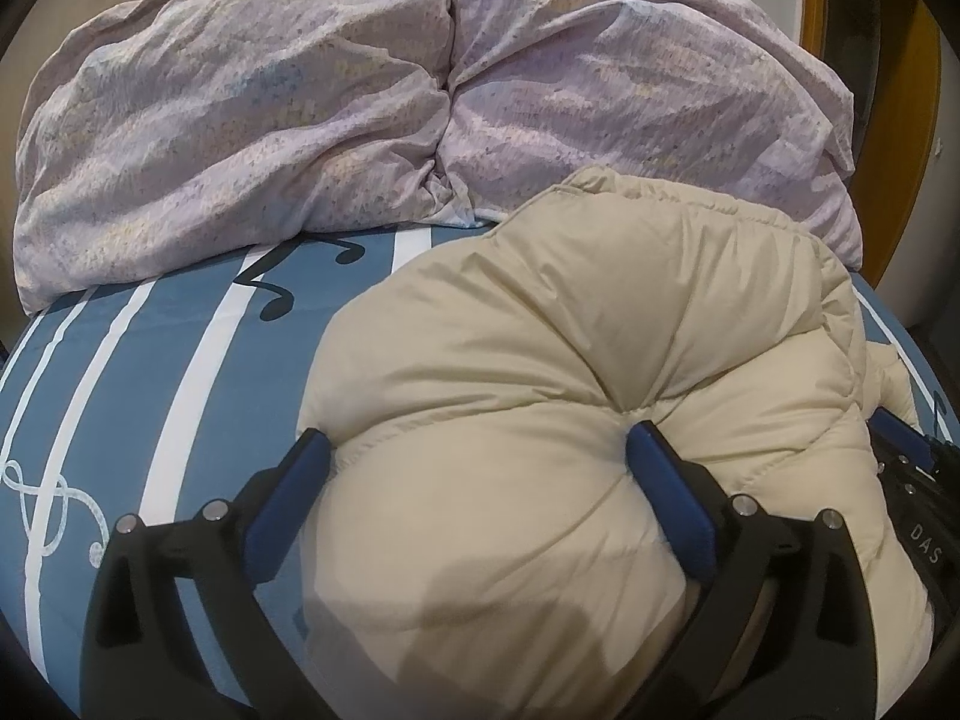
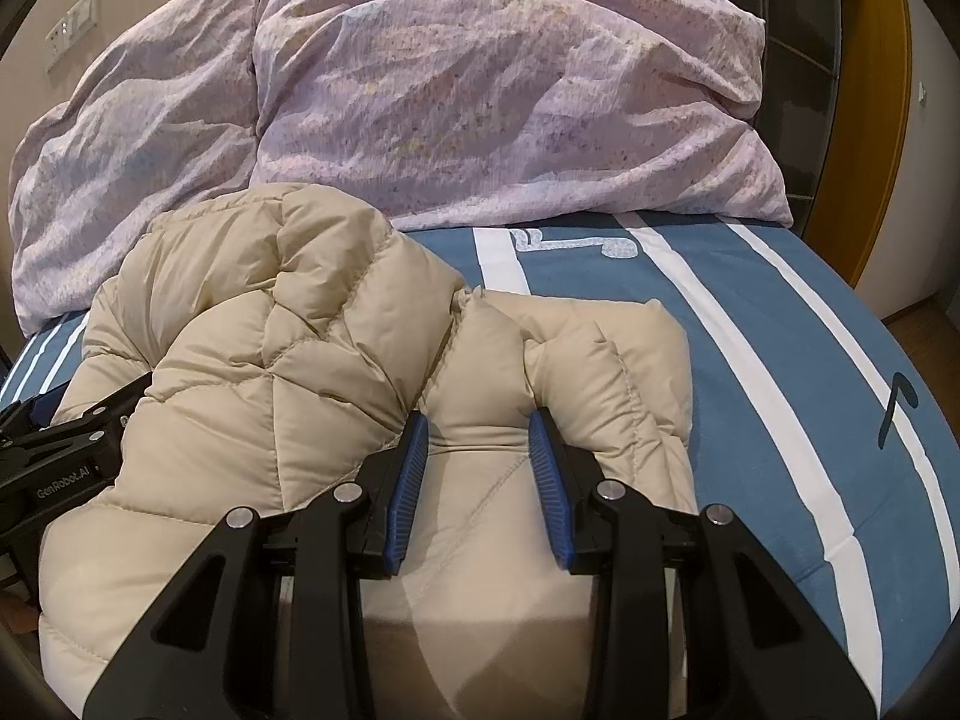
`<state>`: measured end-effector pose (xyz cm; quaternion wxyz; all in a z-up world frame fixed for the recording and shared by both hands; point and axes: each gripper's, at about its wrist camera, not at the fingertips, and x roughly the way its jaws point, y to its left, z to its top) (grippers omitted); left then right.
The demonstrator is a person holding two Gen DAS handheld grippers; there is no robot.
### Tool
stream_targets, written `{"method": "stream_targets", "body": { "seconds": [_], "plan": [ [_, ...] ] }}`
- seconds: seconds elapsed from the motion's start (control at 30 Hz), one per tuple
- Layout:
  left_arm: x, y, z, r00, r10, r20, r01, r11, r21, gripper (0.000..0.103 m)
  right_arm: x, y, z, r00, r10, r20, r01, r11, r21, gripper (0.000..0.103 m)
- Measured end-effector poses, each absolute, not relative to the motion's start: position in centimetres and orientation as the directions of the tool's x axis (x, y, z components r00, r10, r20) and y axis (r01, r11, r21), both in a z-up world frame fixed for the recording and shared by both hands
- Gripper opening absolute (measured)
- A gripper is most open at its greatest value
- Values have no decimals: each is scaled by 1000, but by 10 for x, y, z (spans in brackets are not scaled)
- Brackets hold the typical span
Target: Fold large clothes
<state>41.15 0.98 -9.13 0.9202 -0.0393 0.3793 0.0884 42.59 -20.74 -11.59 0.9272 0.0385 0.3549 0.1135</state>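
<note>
Cream quilted fabric fills the lower right of the left wrist view, where a puffy down jacket (image 1: 540, 372) is bundled on a bed sheet (image 1: 180, 372) of blue with white stripes and musical notes. The left gripper (image 1: 477, 453) is seen with its blue-padded fingers (image 1: 666, 480) spread wide apart around a bulging fold of the jacket; the right pad is pressed into a crease of the fabric, while the left pad lies at the fold's edge, so a firm clamp is not shown. A crumpled lilac duvet (image 1: 300, 120) is heaped along the far side of the bed, touching the jacket's far edge. At the right border part of the right gripper's black body is seen against the jacket. In the right wrist view, the same jacket (image 2: 270, 372) is spread across the left and centre of the striped sheet (image 2: 750, 360), with the duvet (image 2: 480, 90) behind it. The right gripper (image 2: 480, 468) is shown with its fingers (image 2: 408, 480) partly closed and clamped on a narrow ridge of the jacket, which is pinched between the ribbed blue pads. The left gripper (image 2: 60, 456) is glimpsed at the left edge, beside the jacket.
</note>
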Motion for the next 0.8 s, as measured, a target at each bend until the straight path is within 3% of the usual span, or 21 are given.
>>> {"method": "stream_targets", "body": {
  "seconds": [0.6,0.8],
  "plan": [
    [418,12,-93,676,132,-725,-202,979,-11,101,435,-206,-119,693,255,-674,-185,967,176,38],
    [411,24,-92,687,70,-723,-201,975,-96,101,435,-209,-119,682,285,-673,-200,959,203,38]
  ]
}}
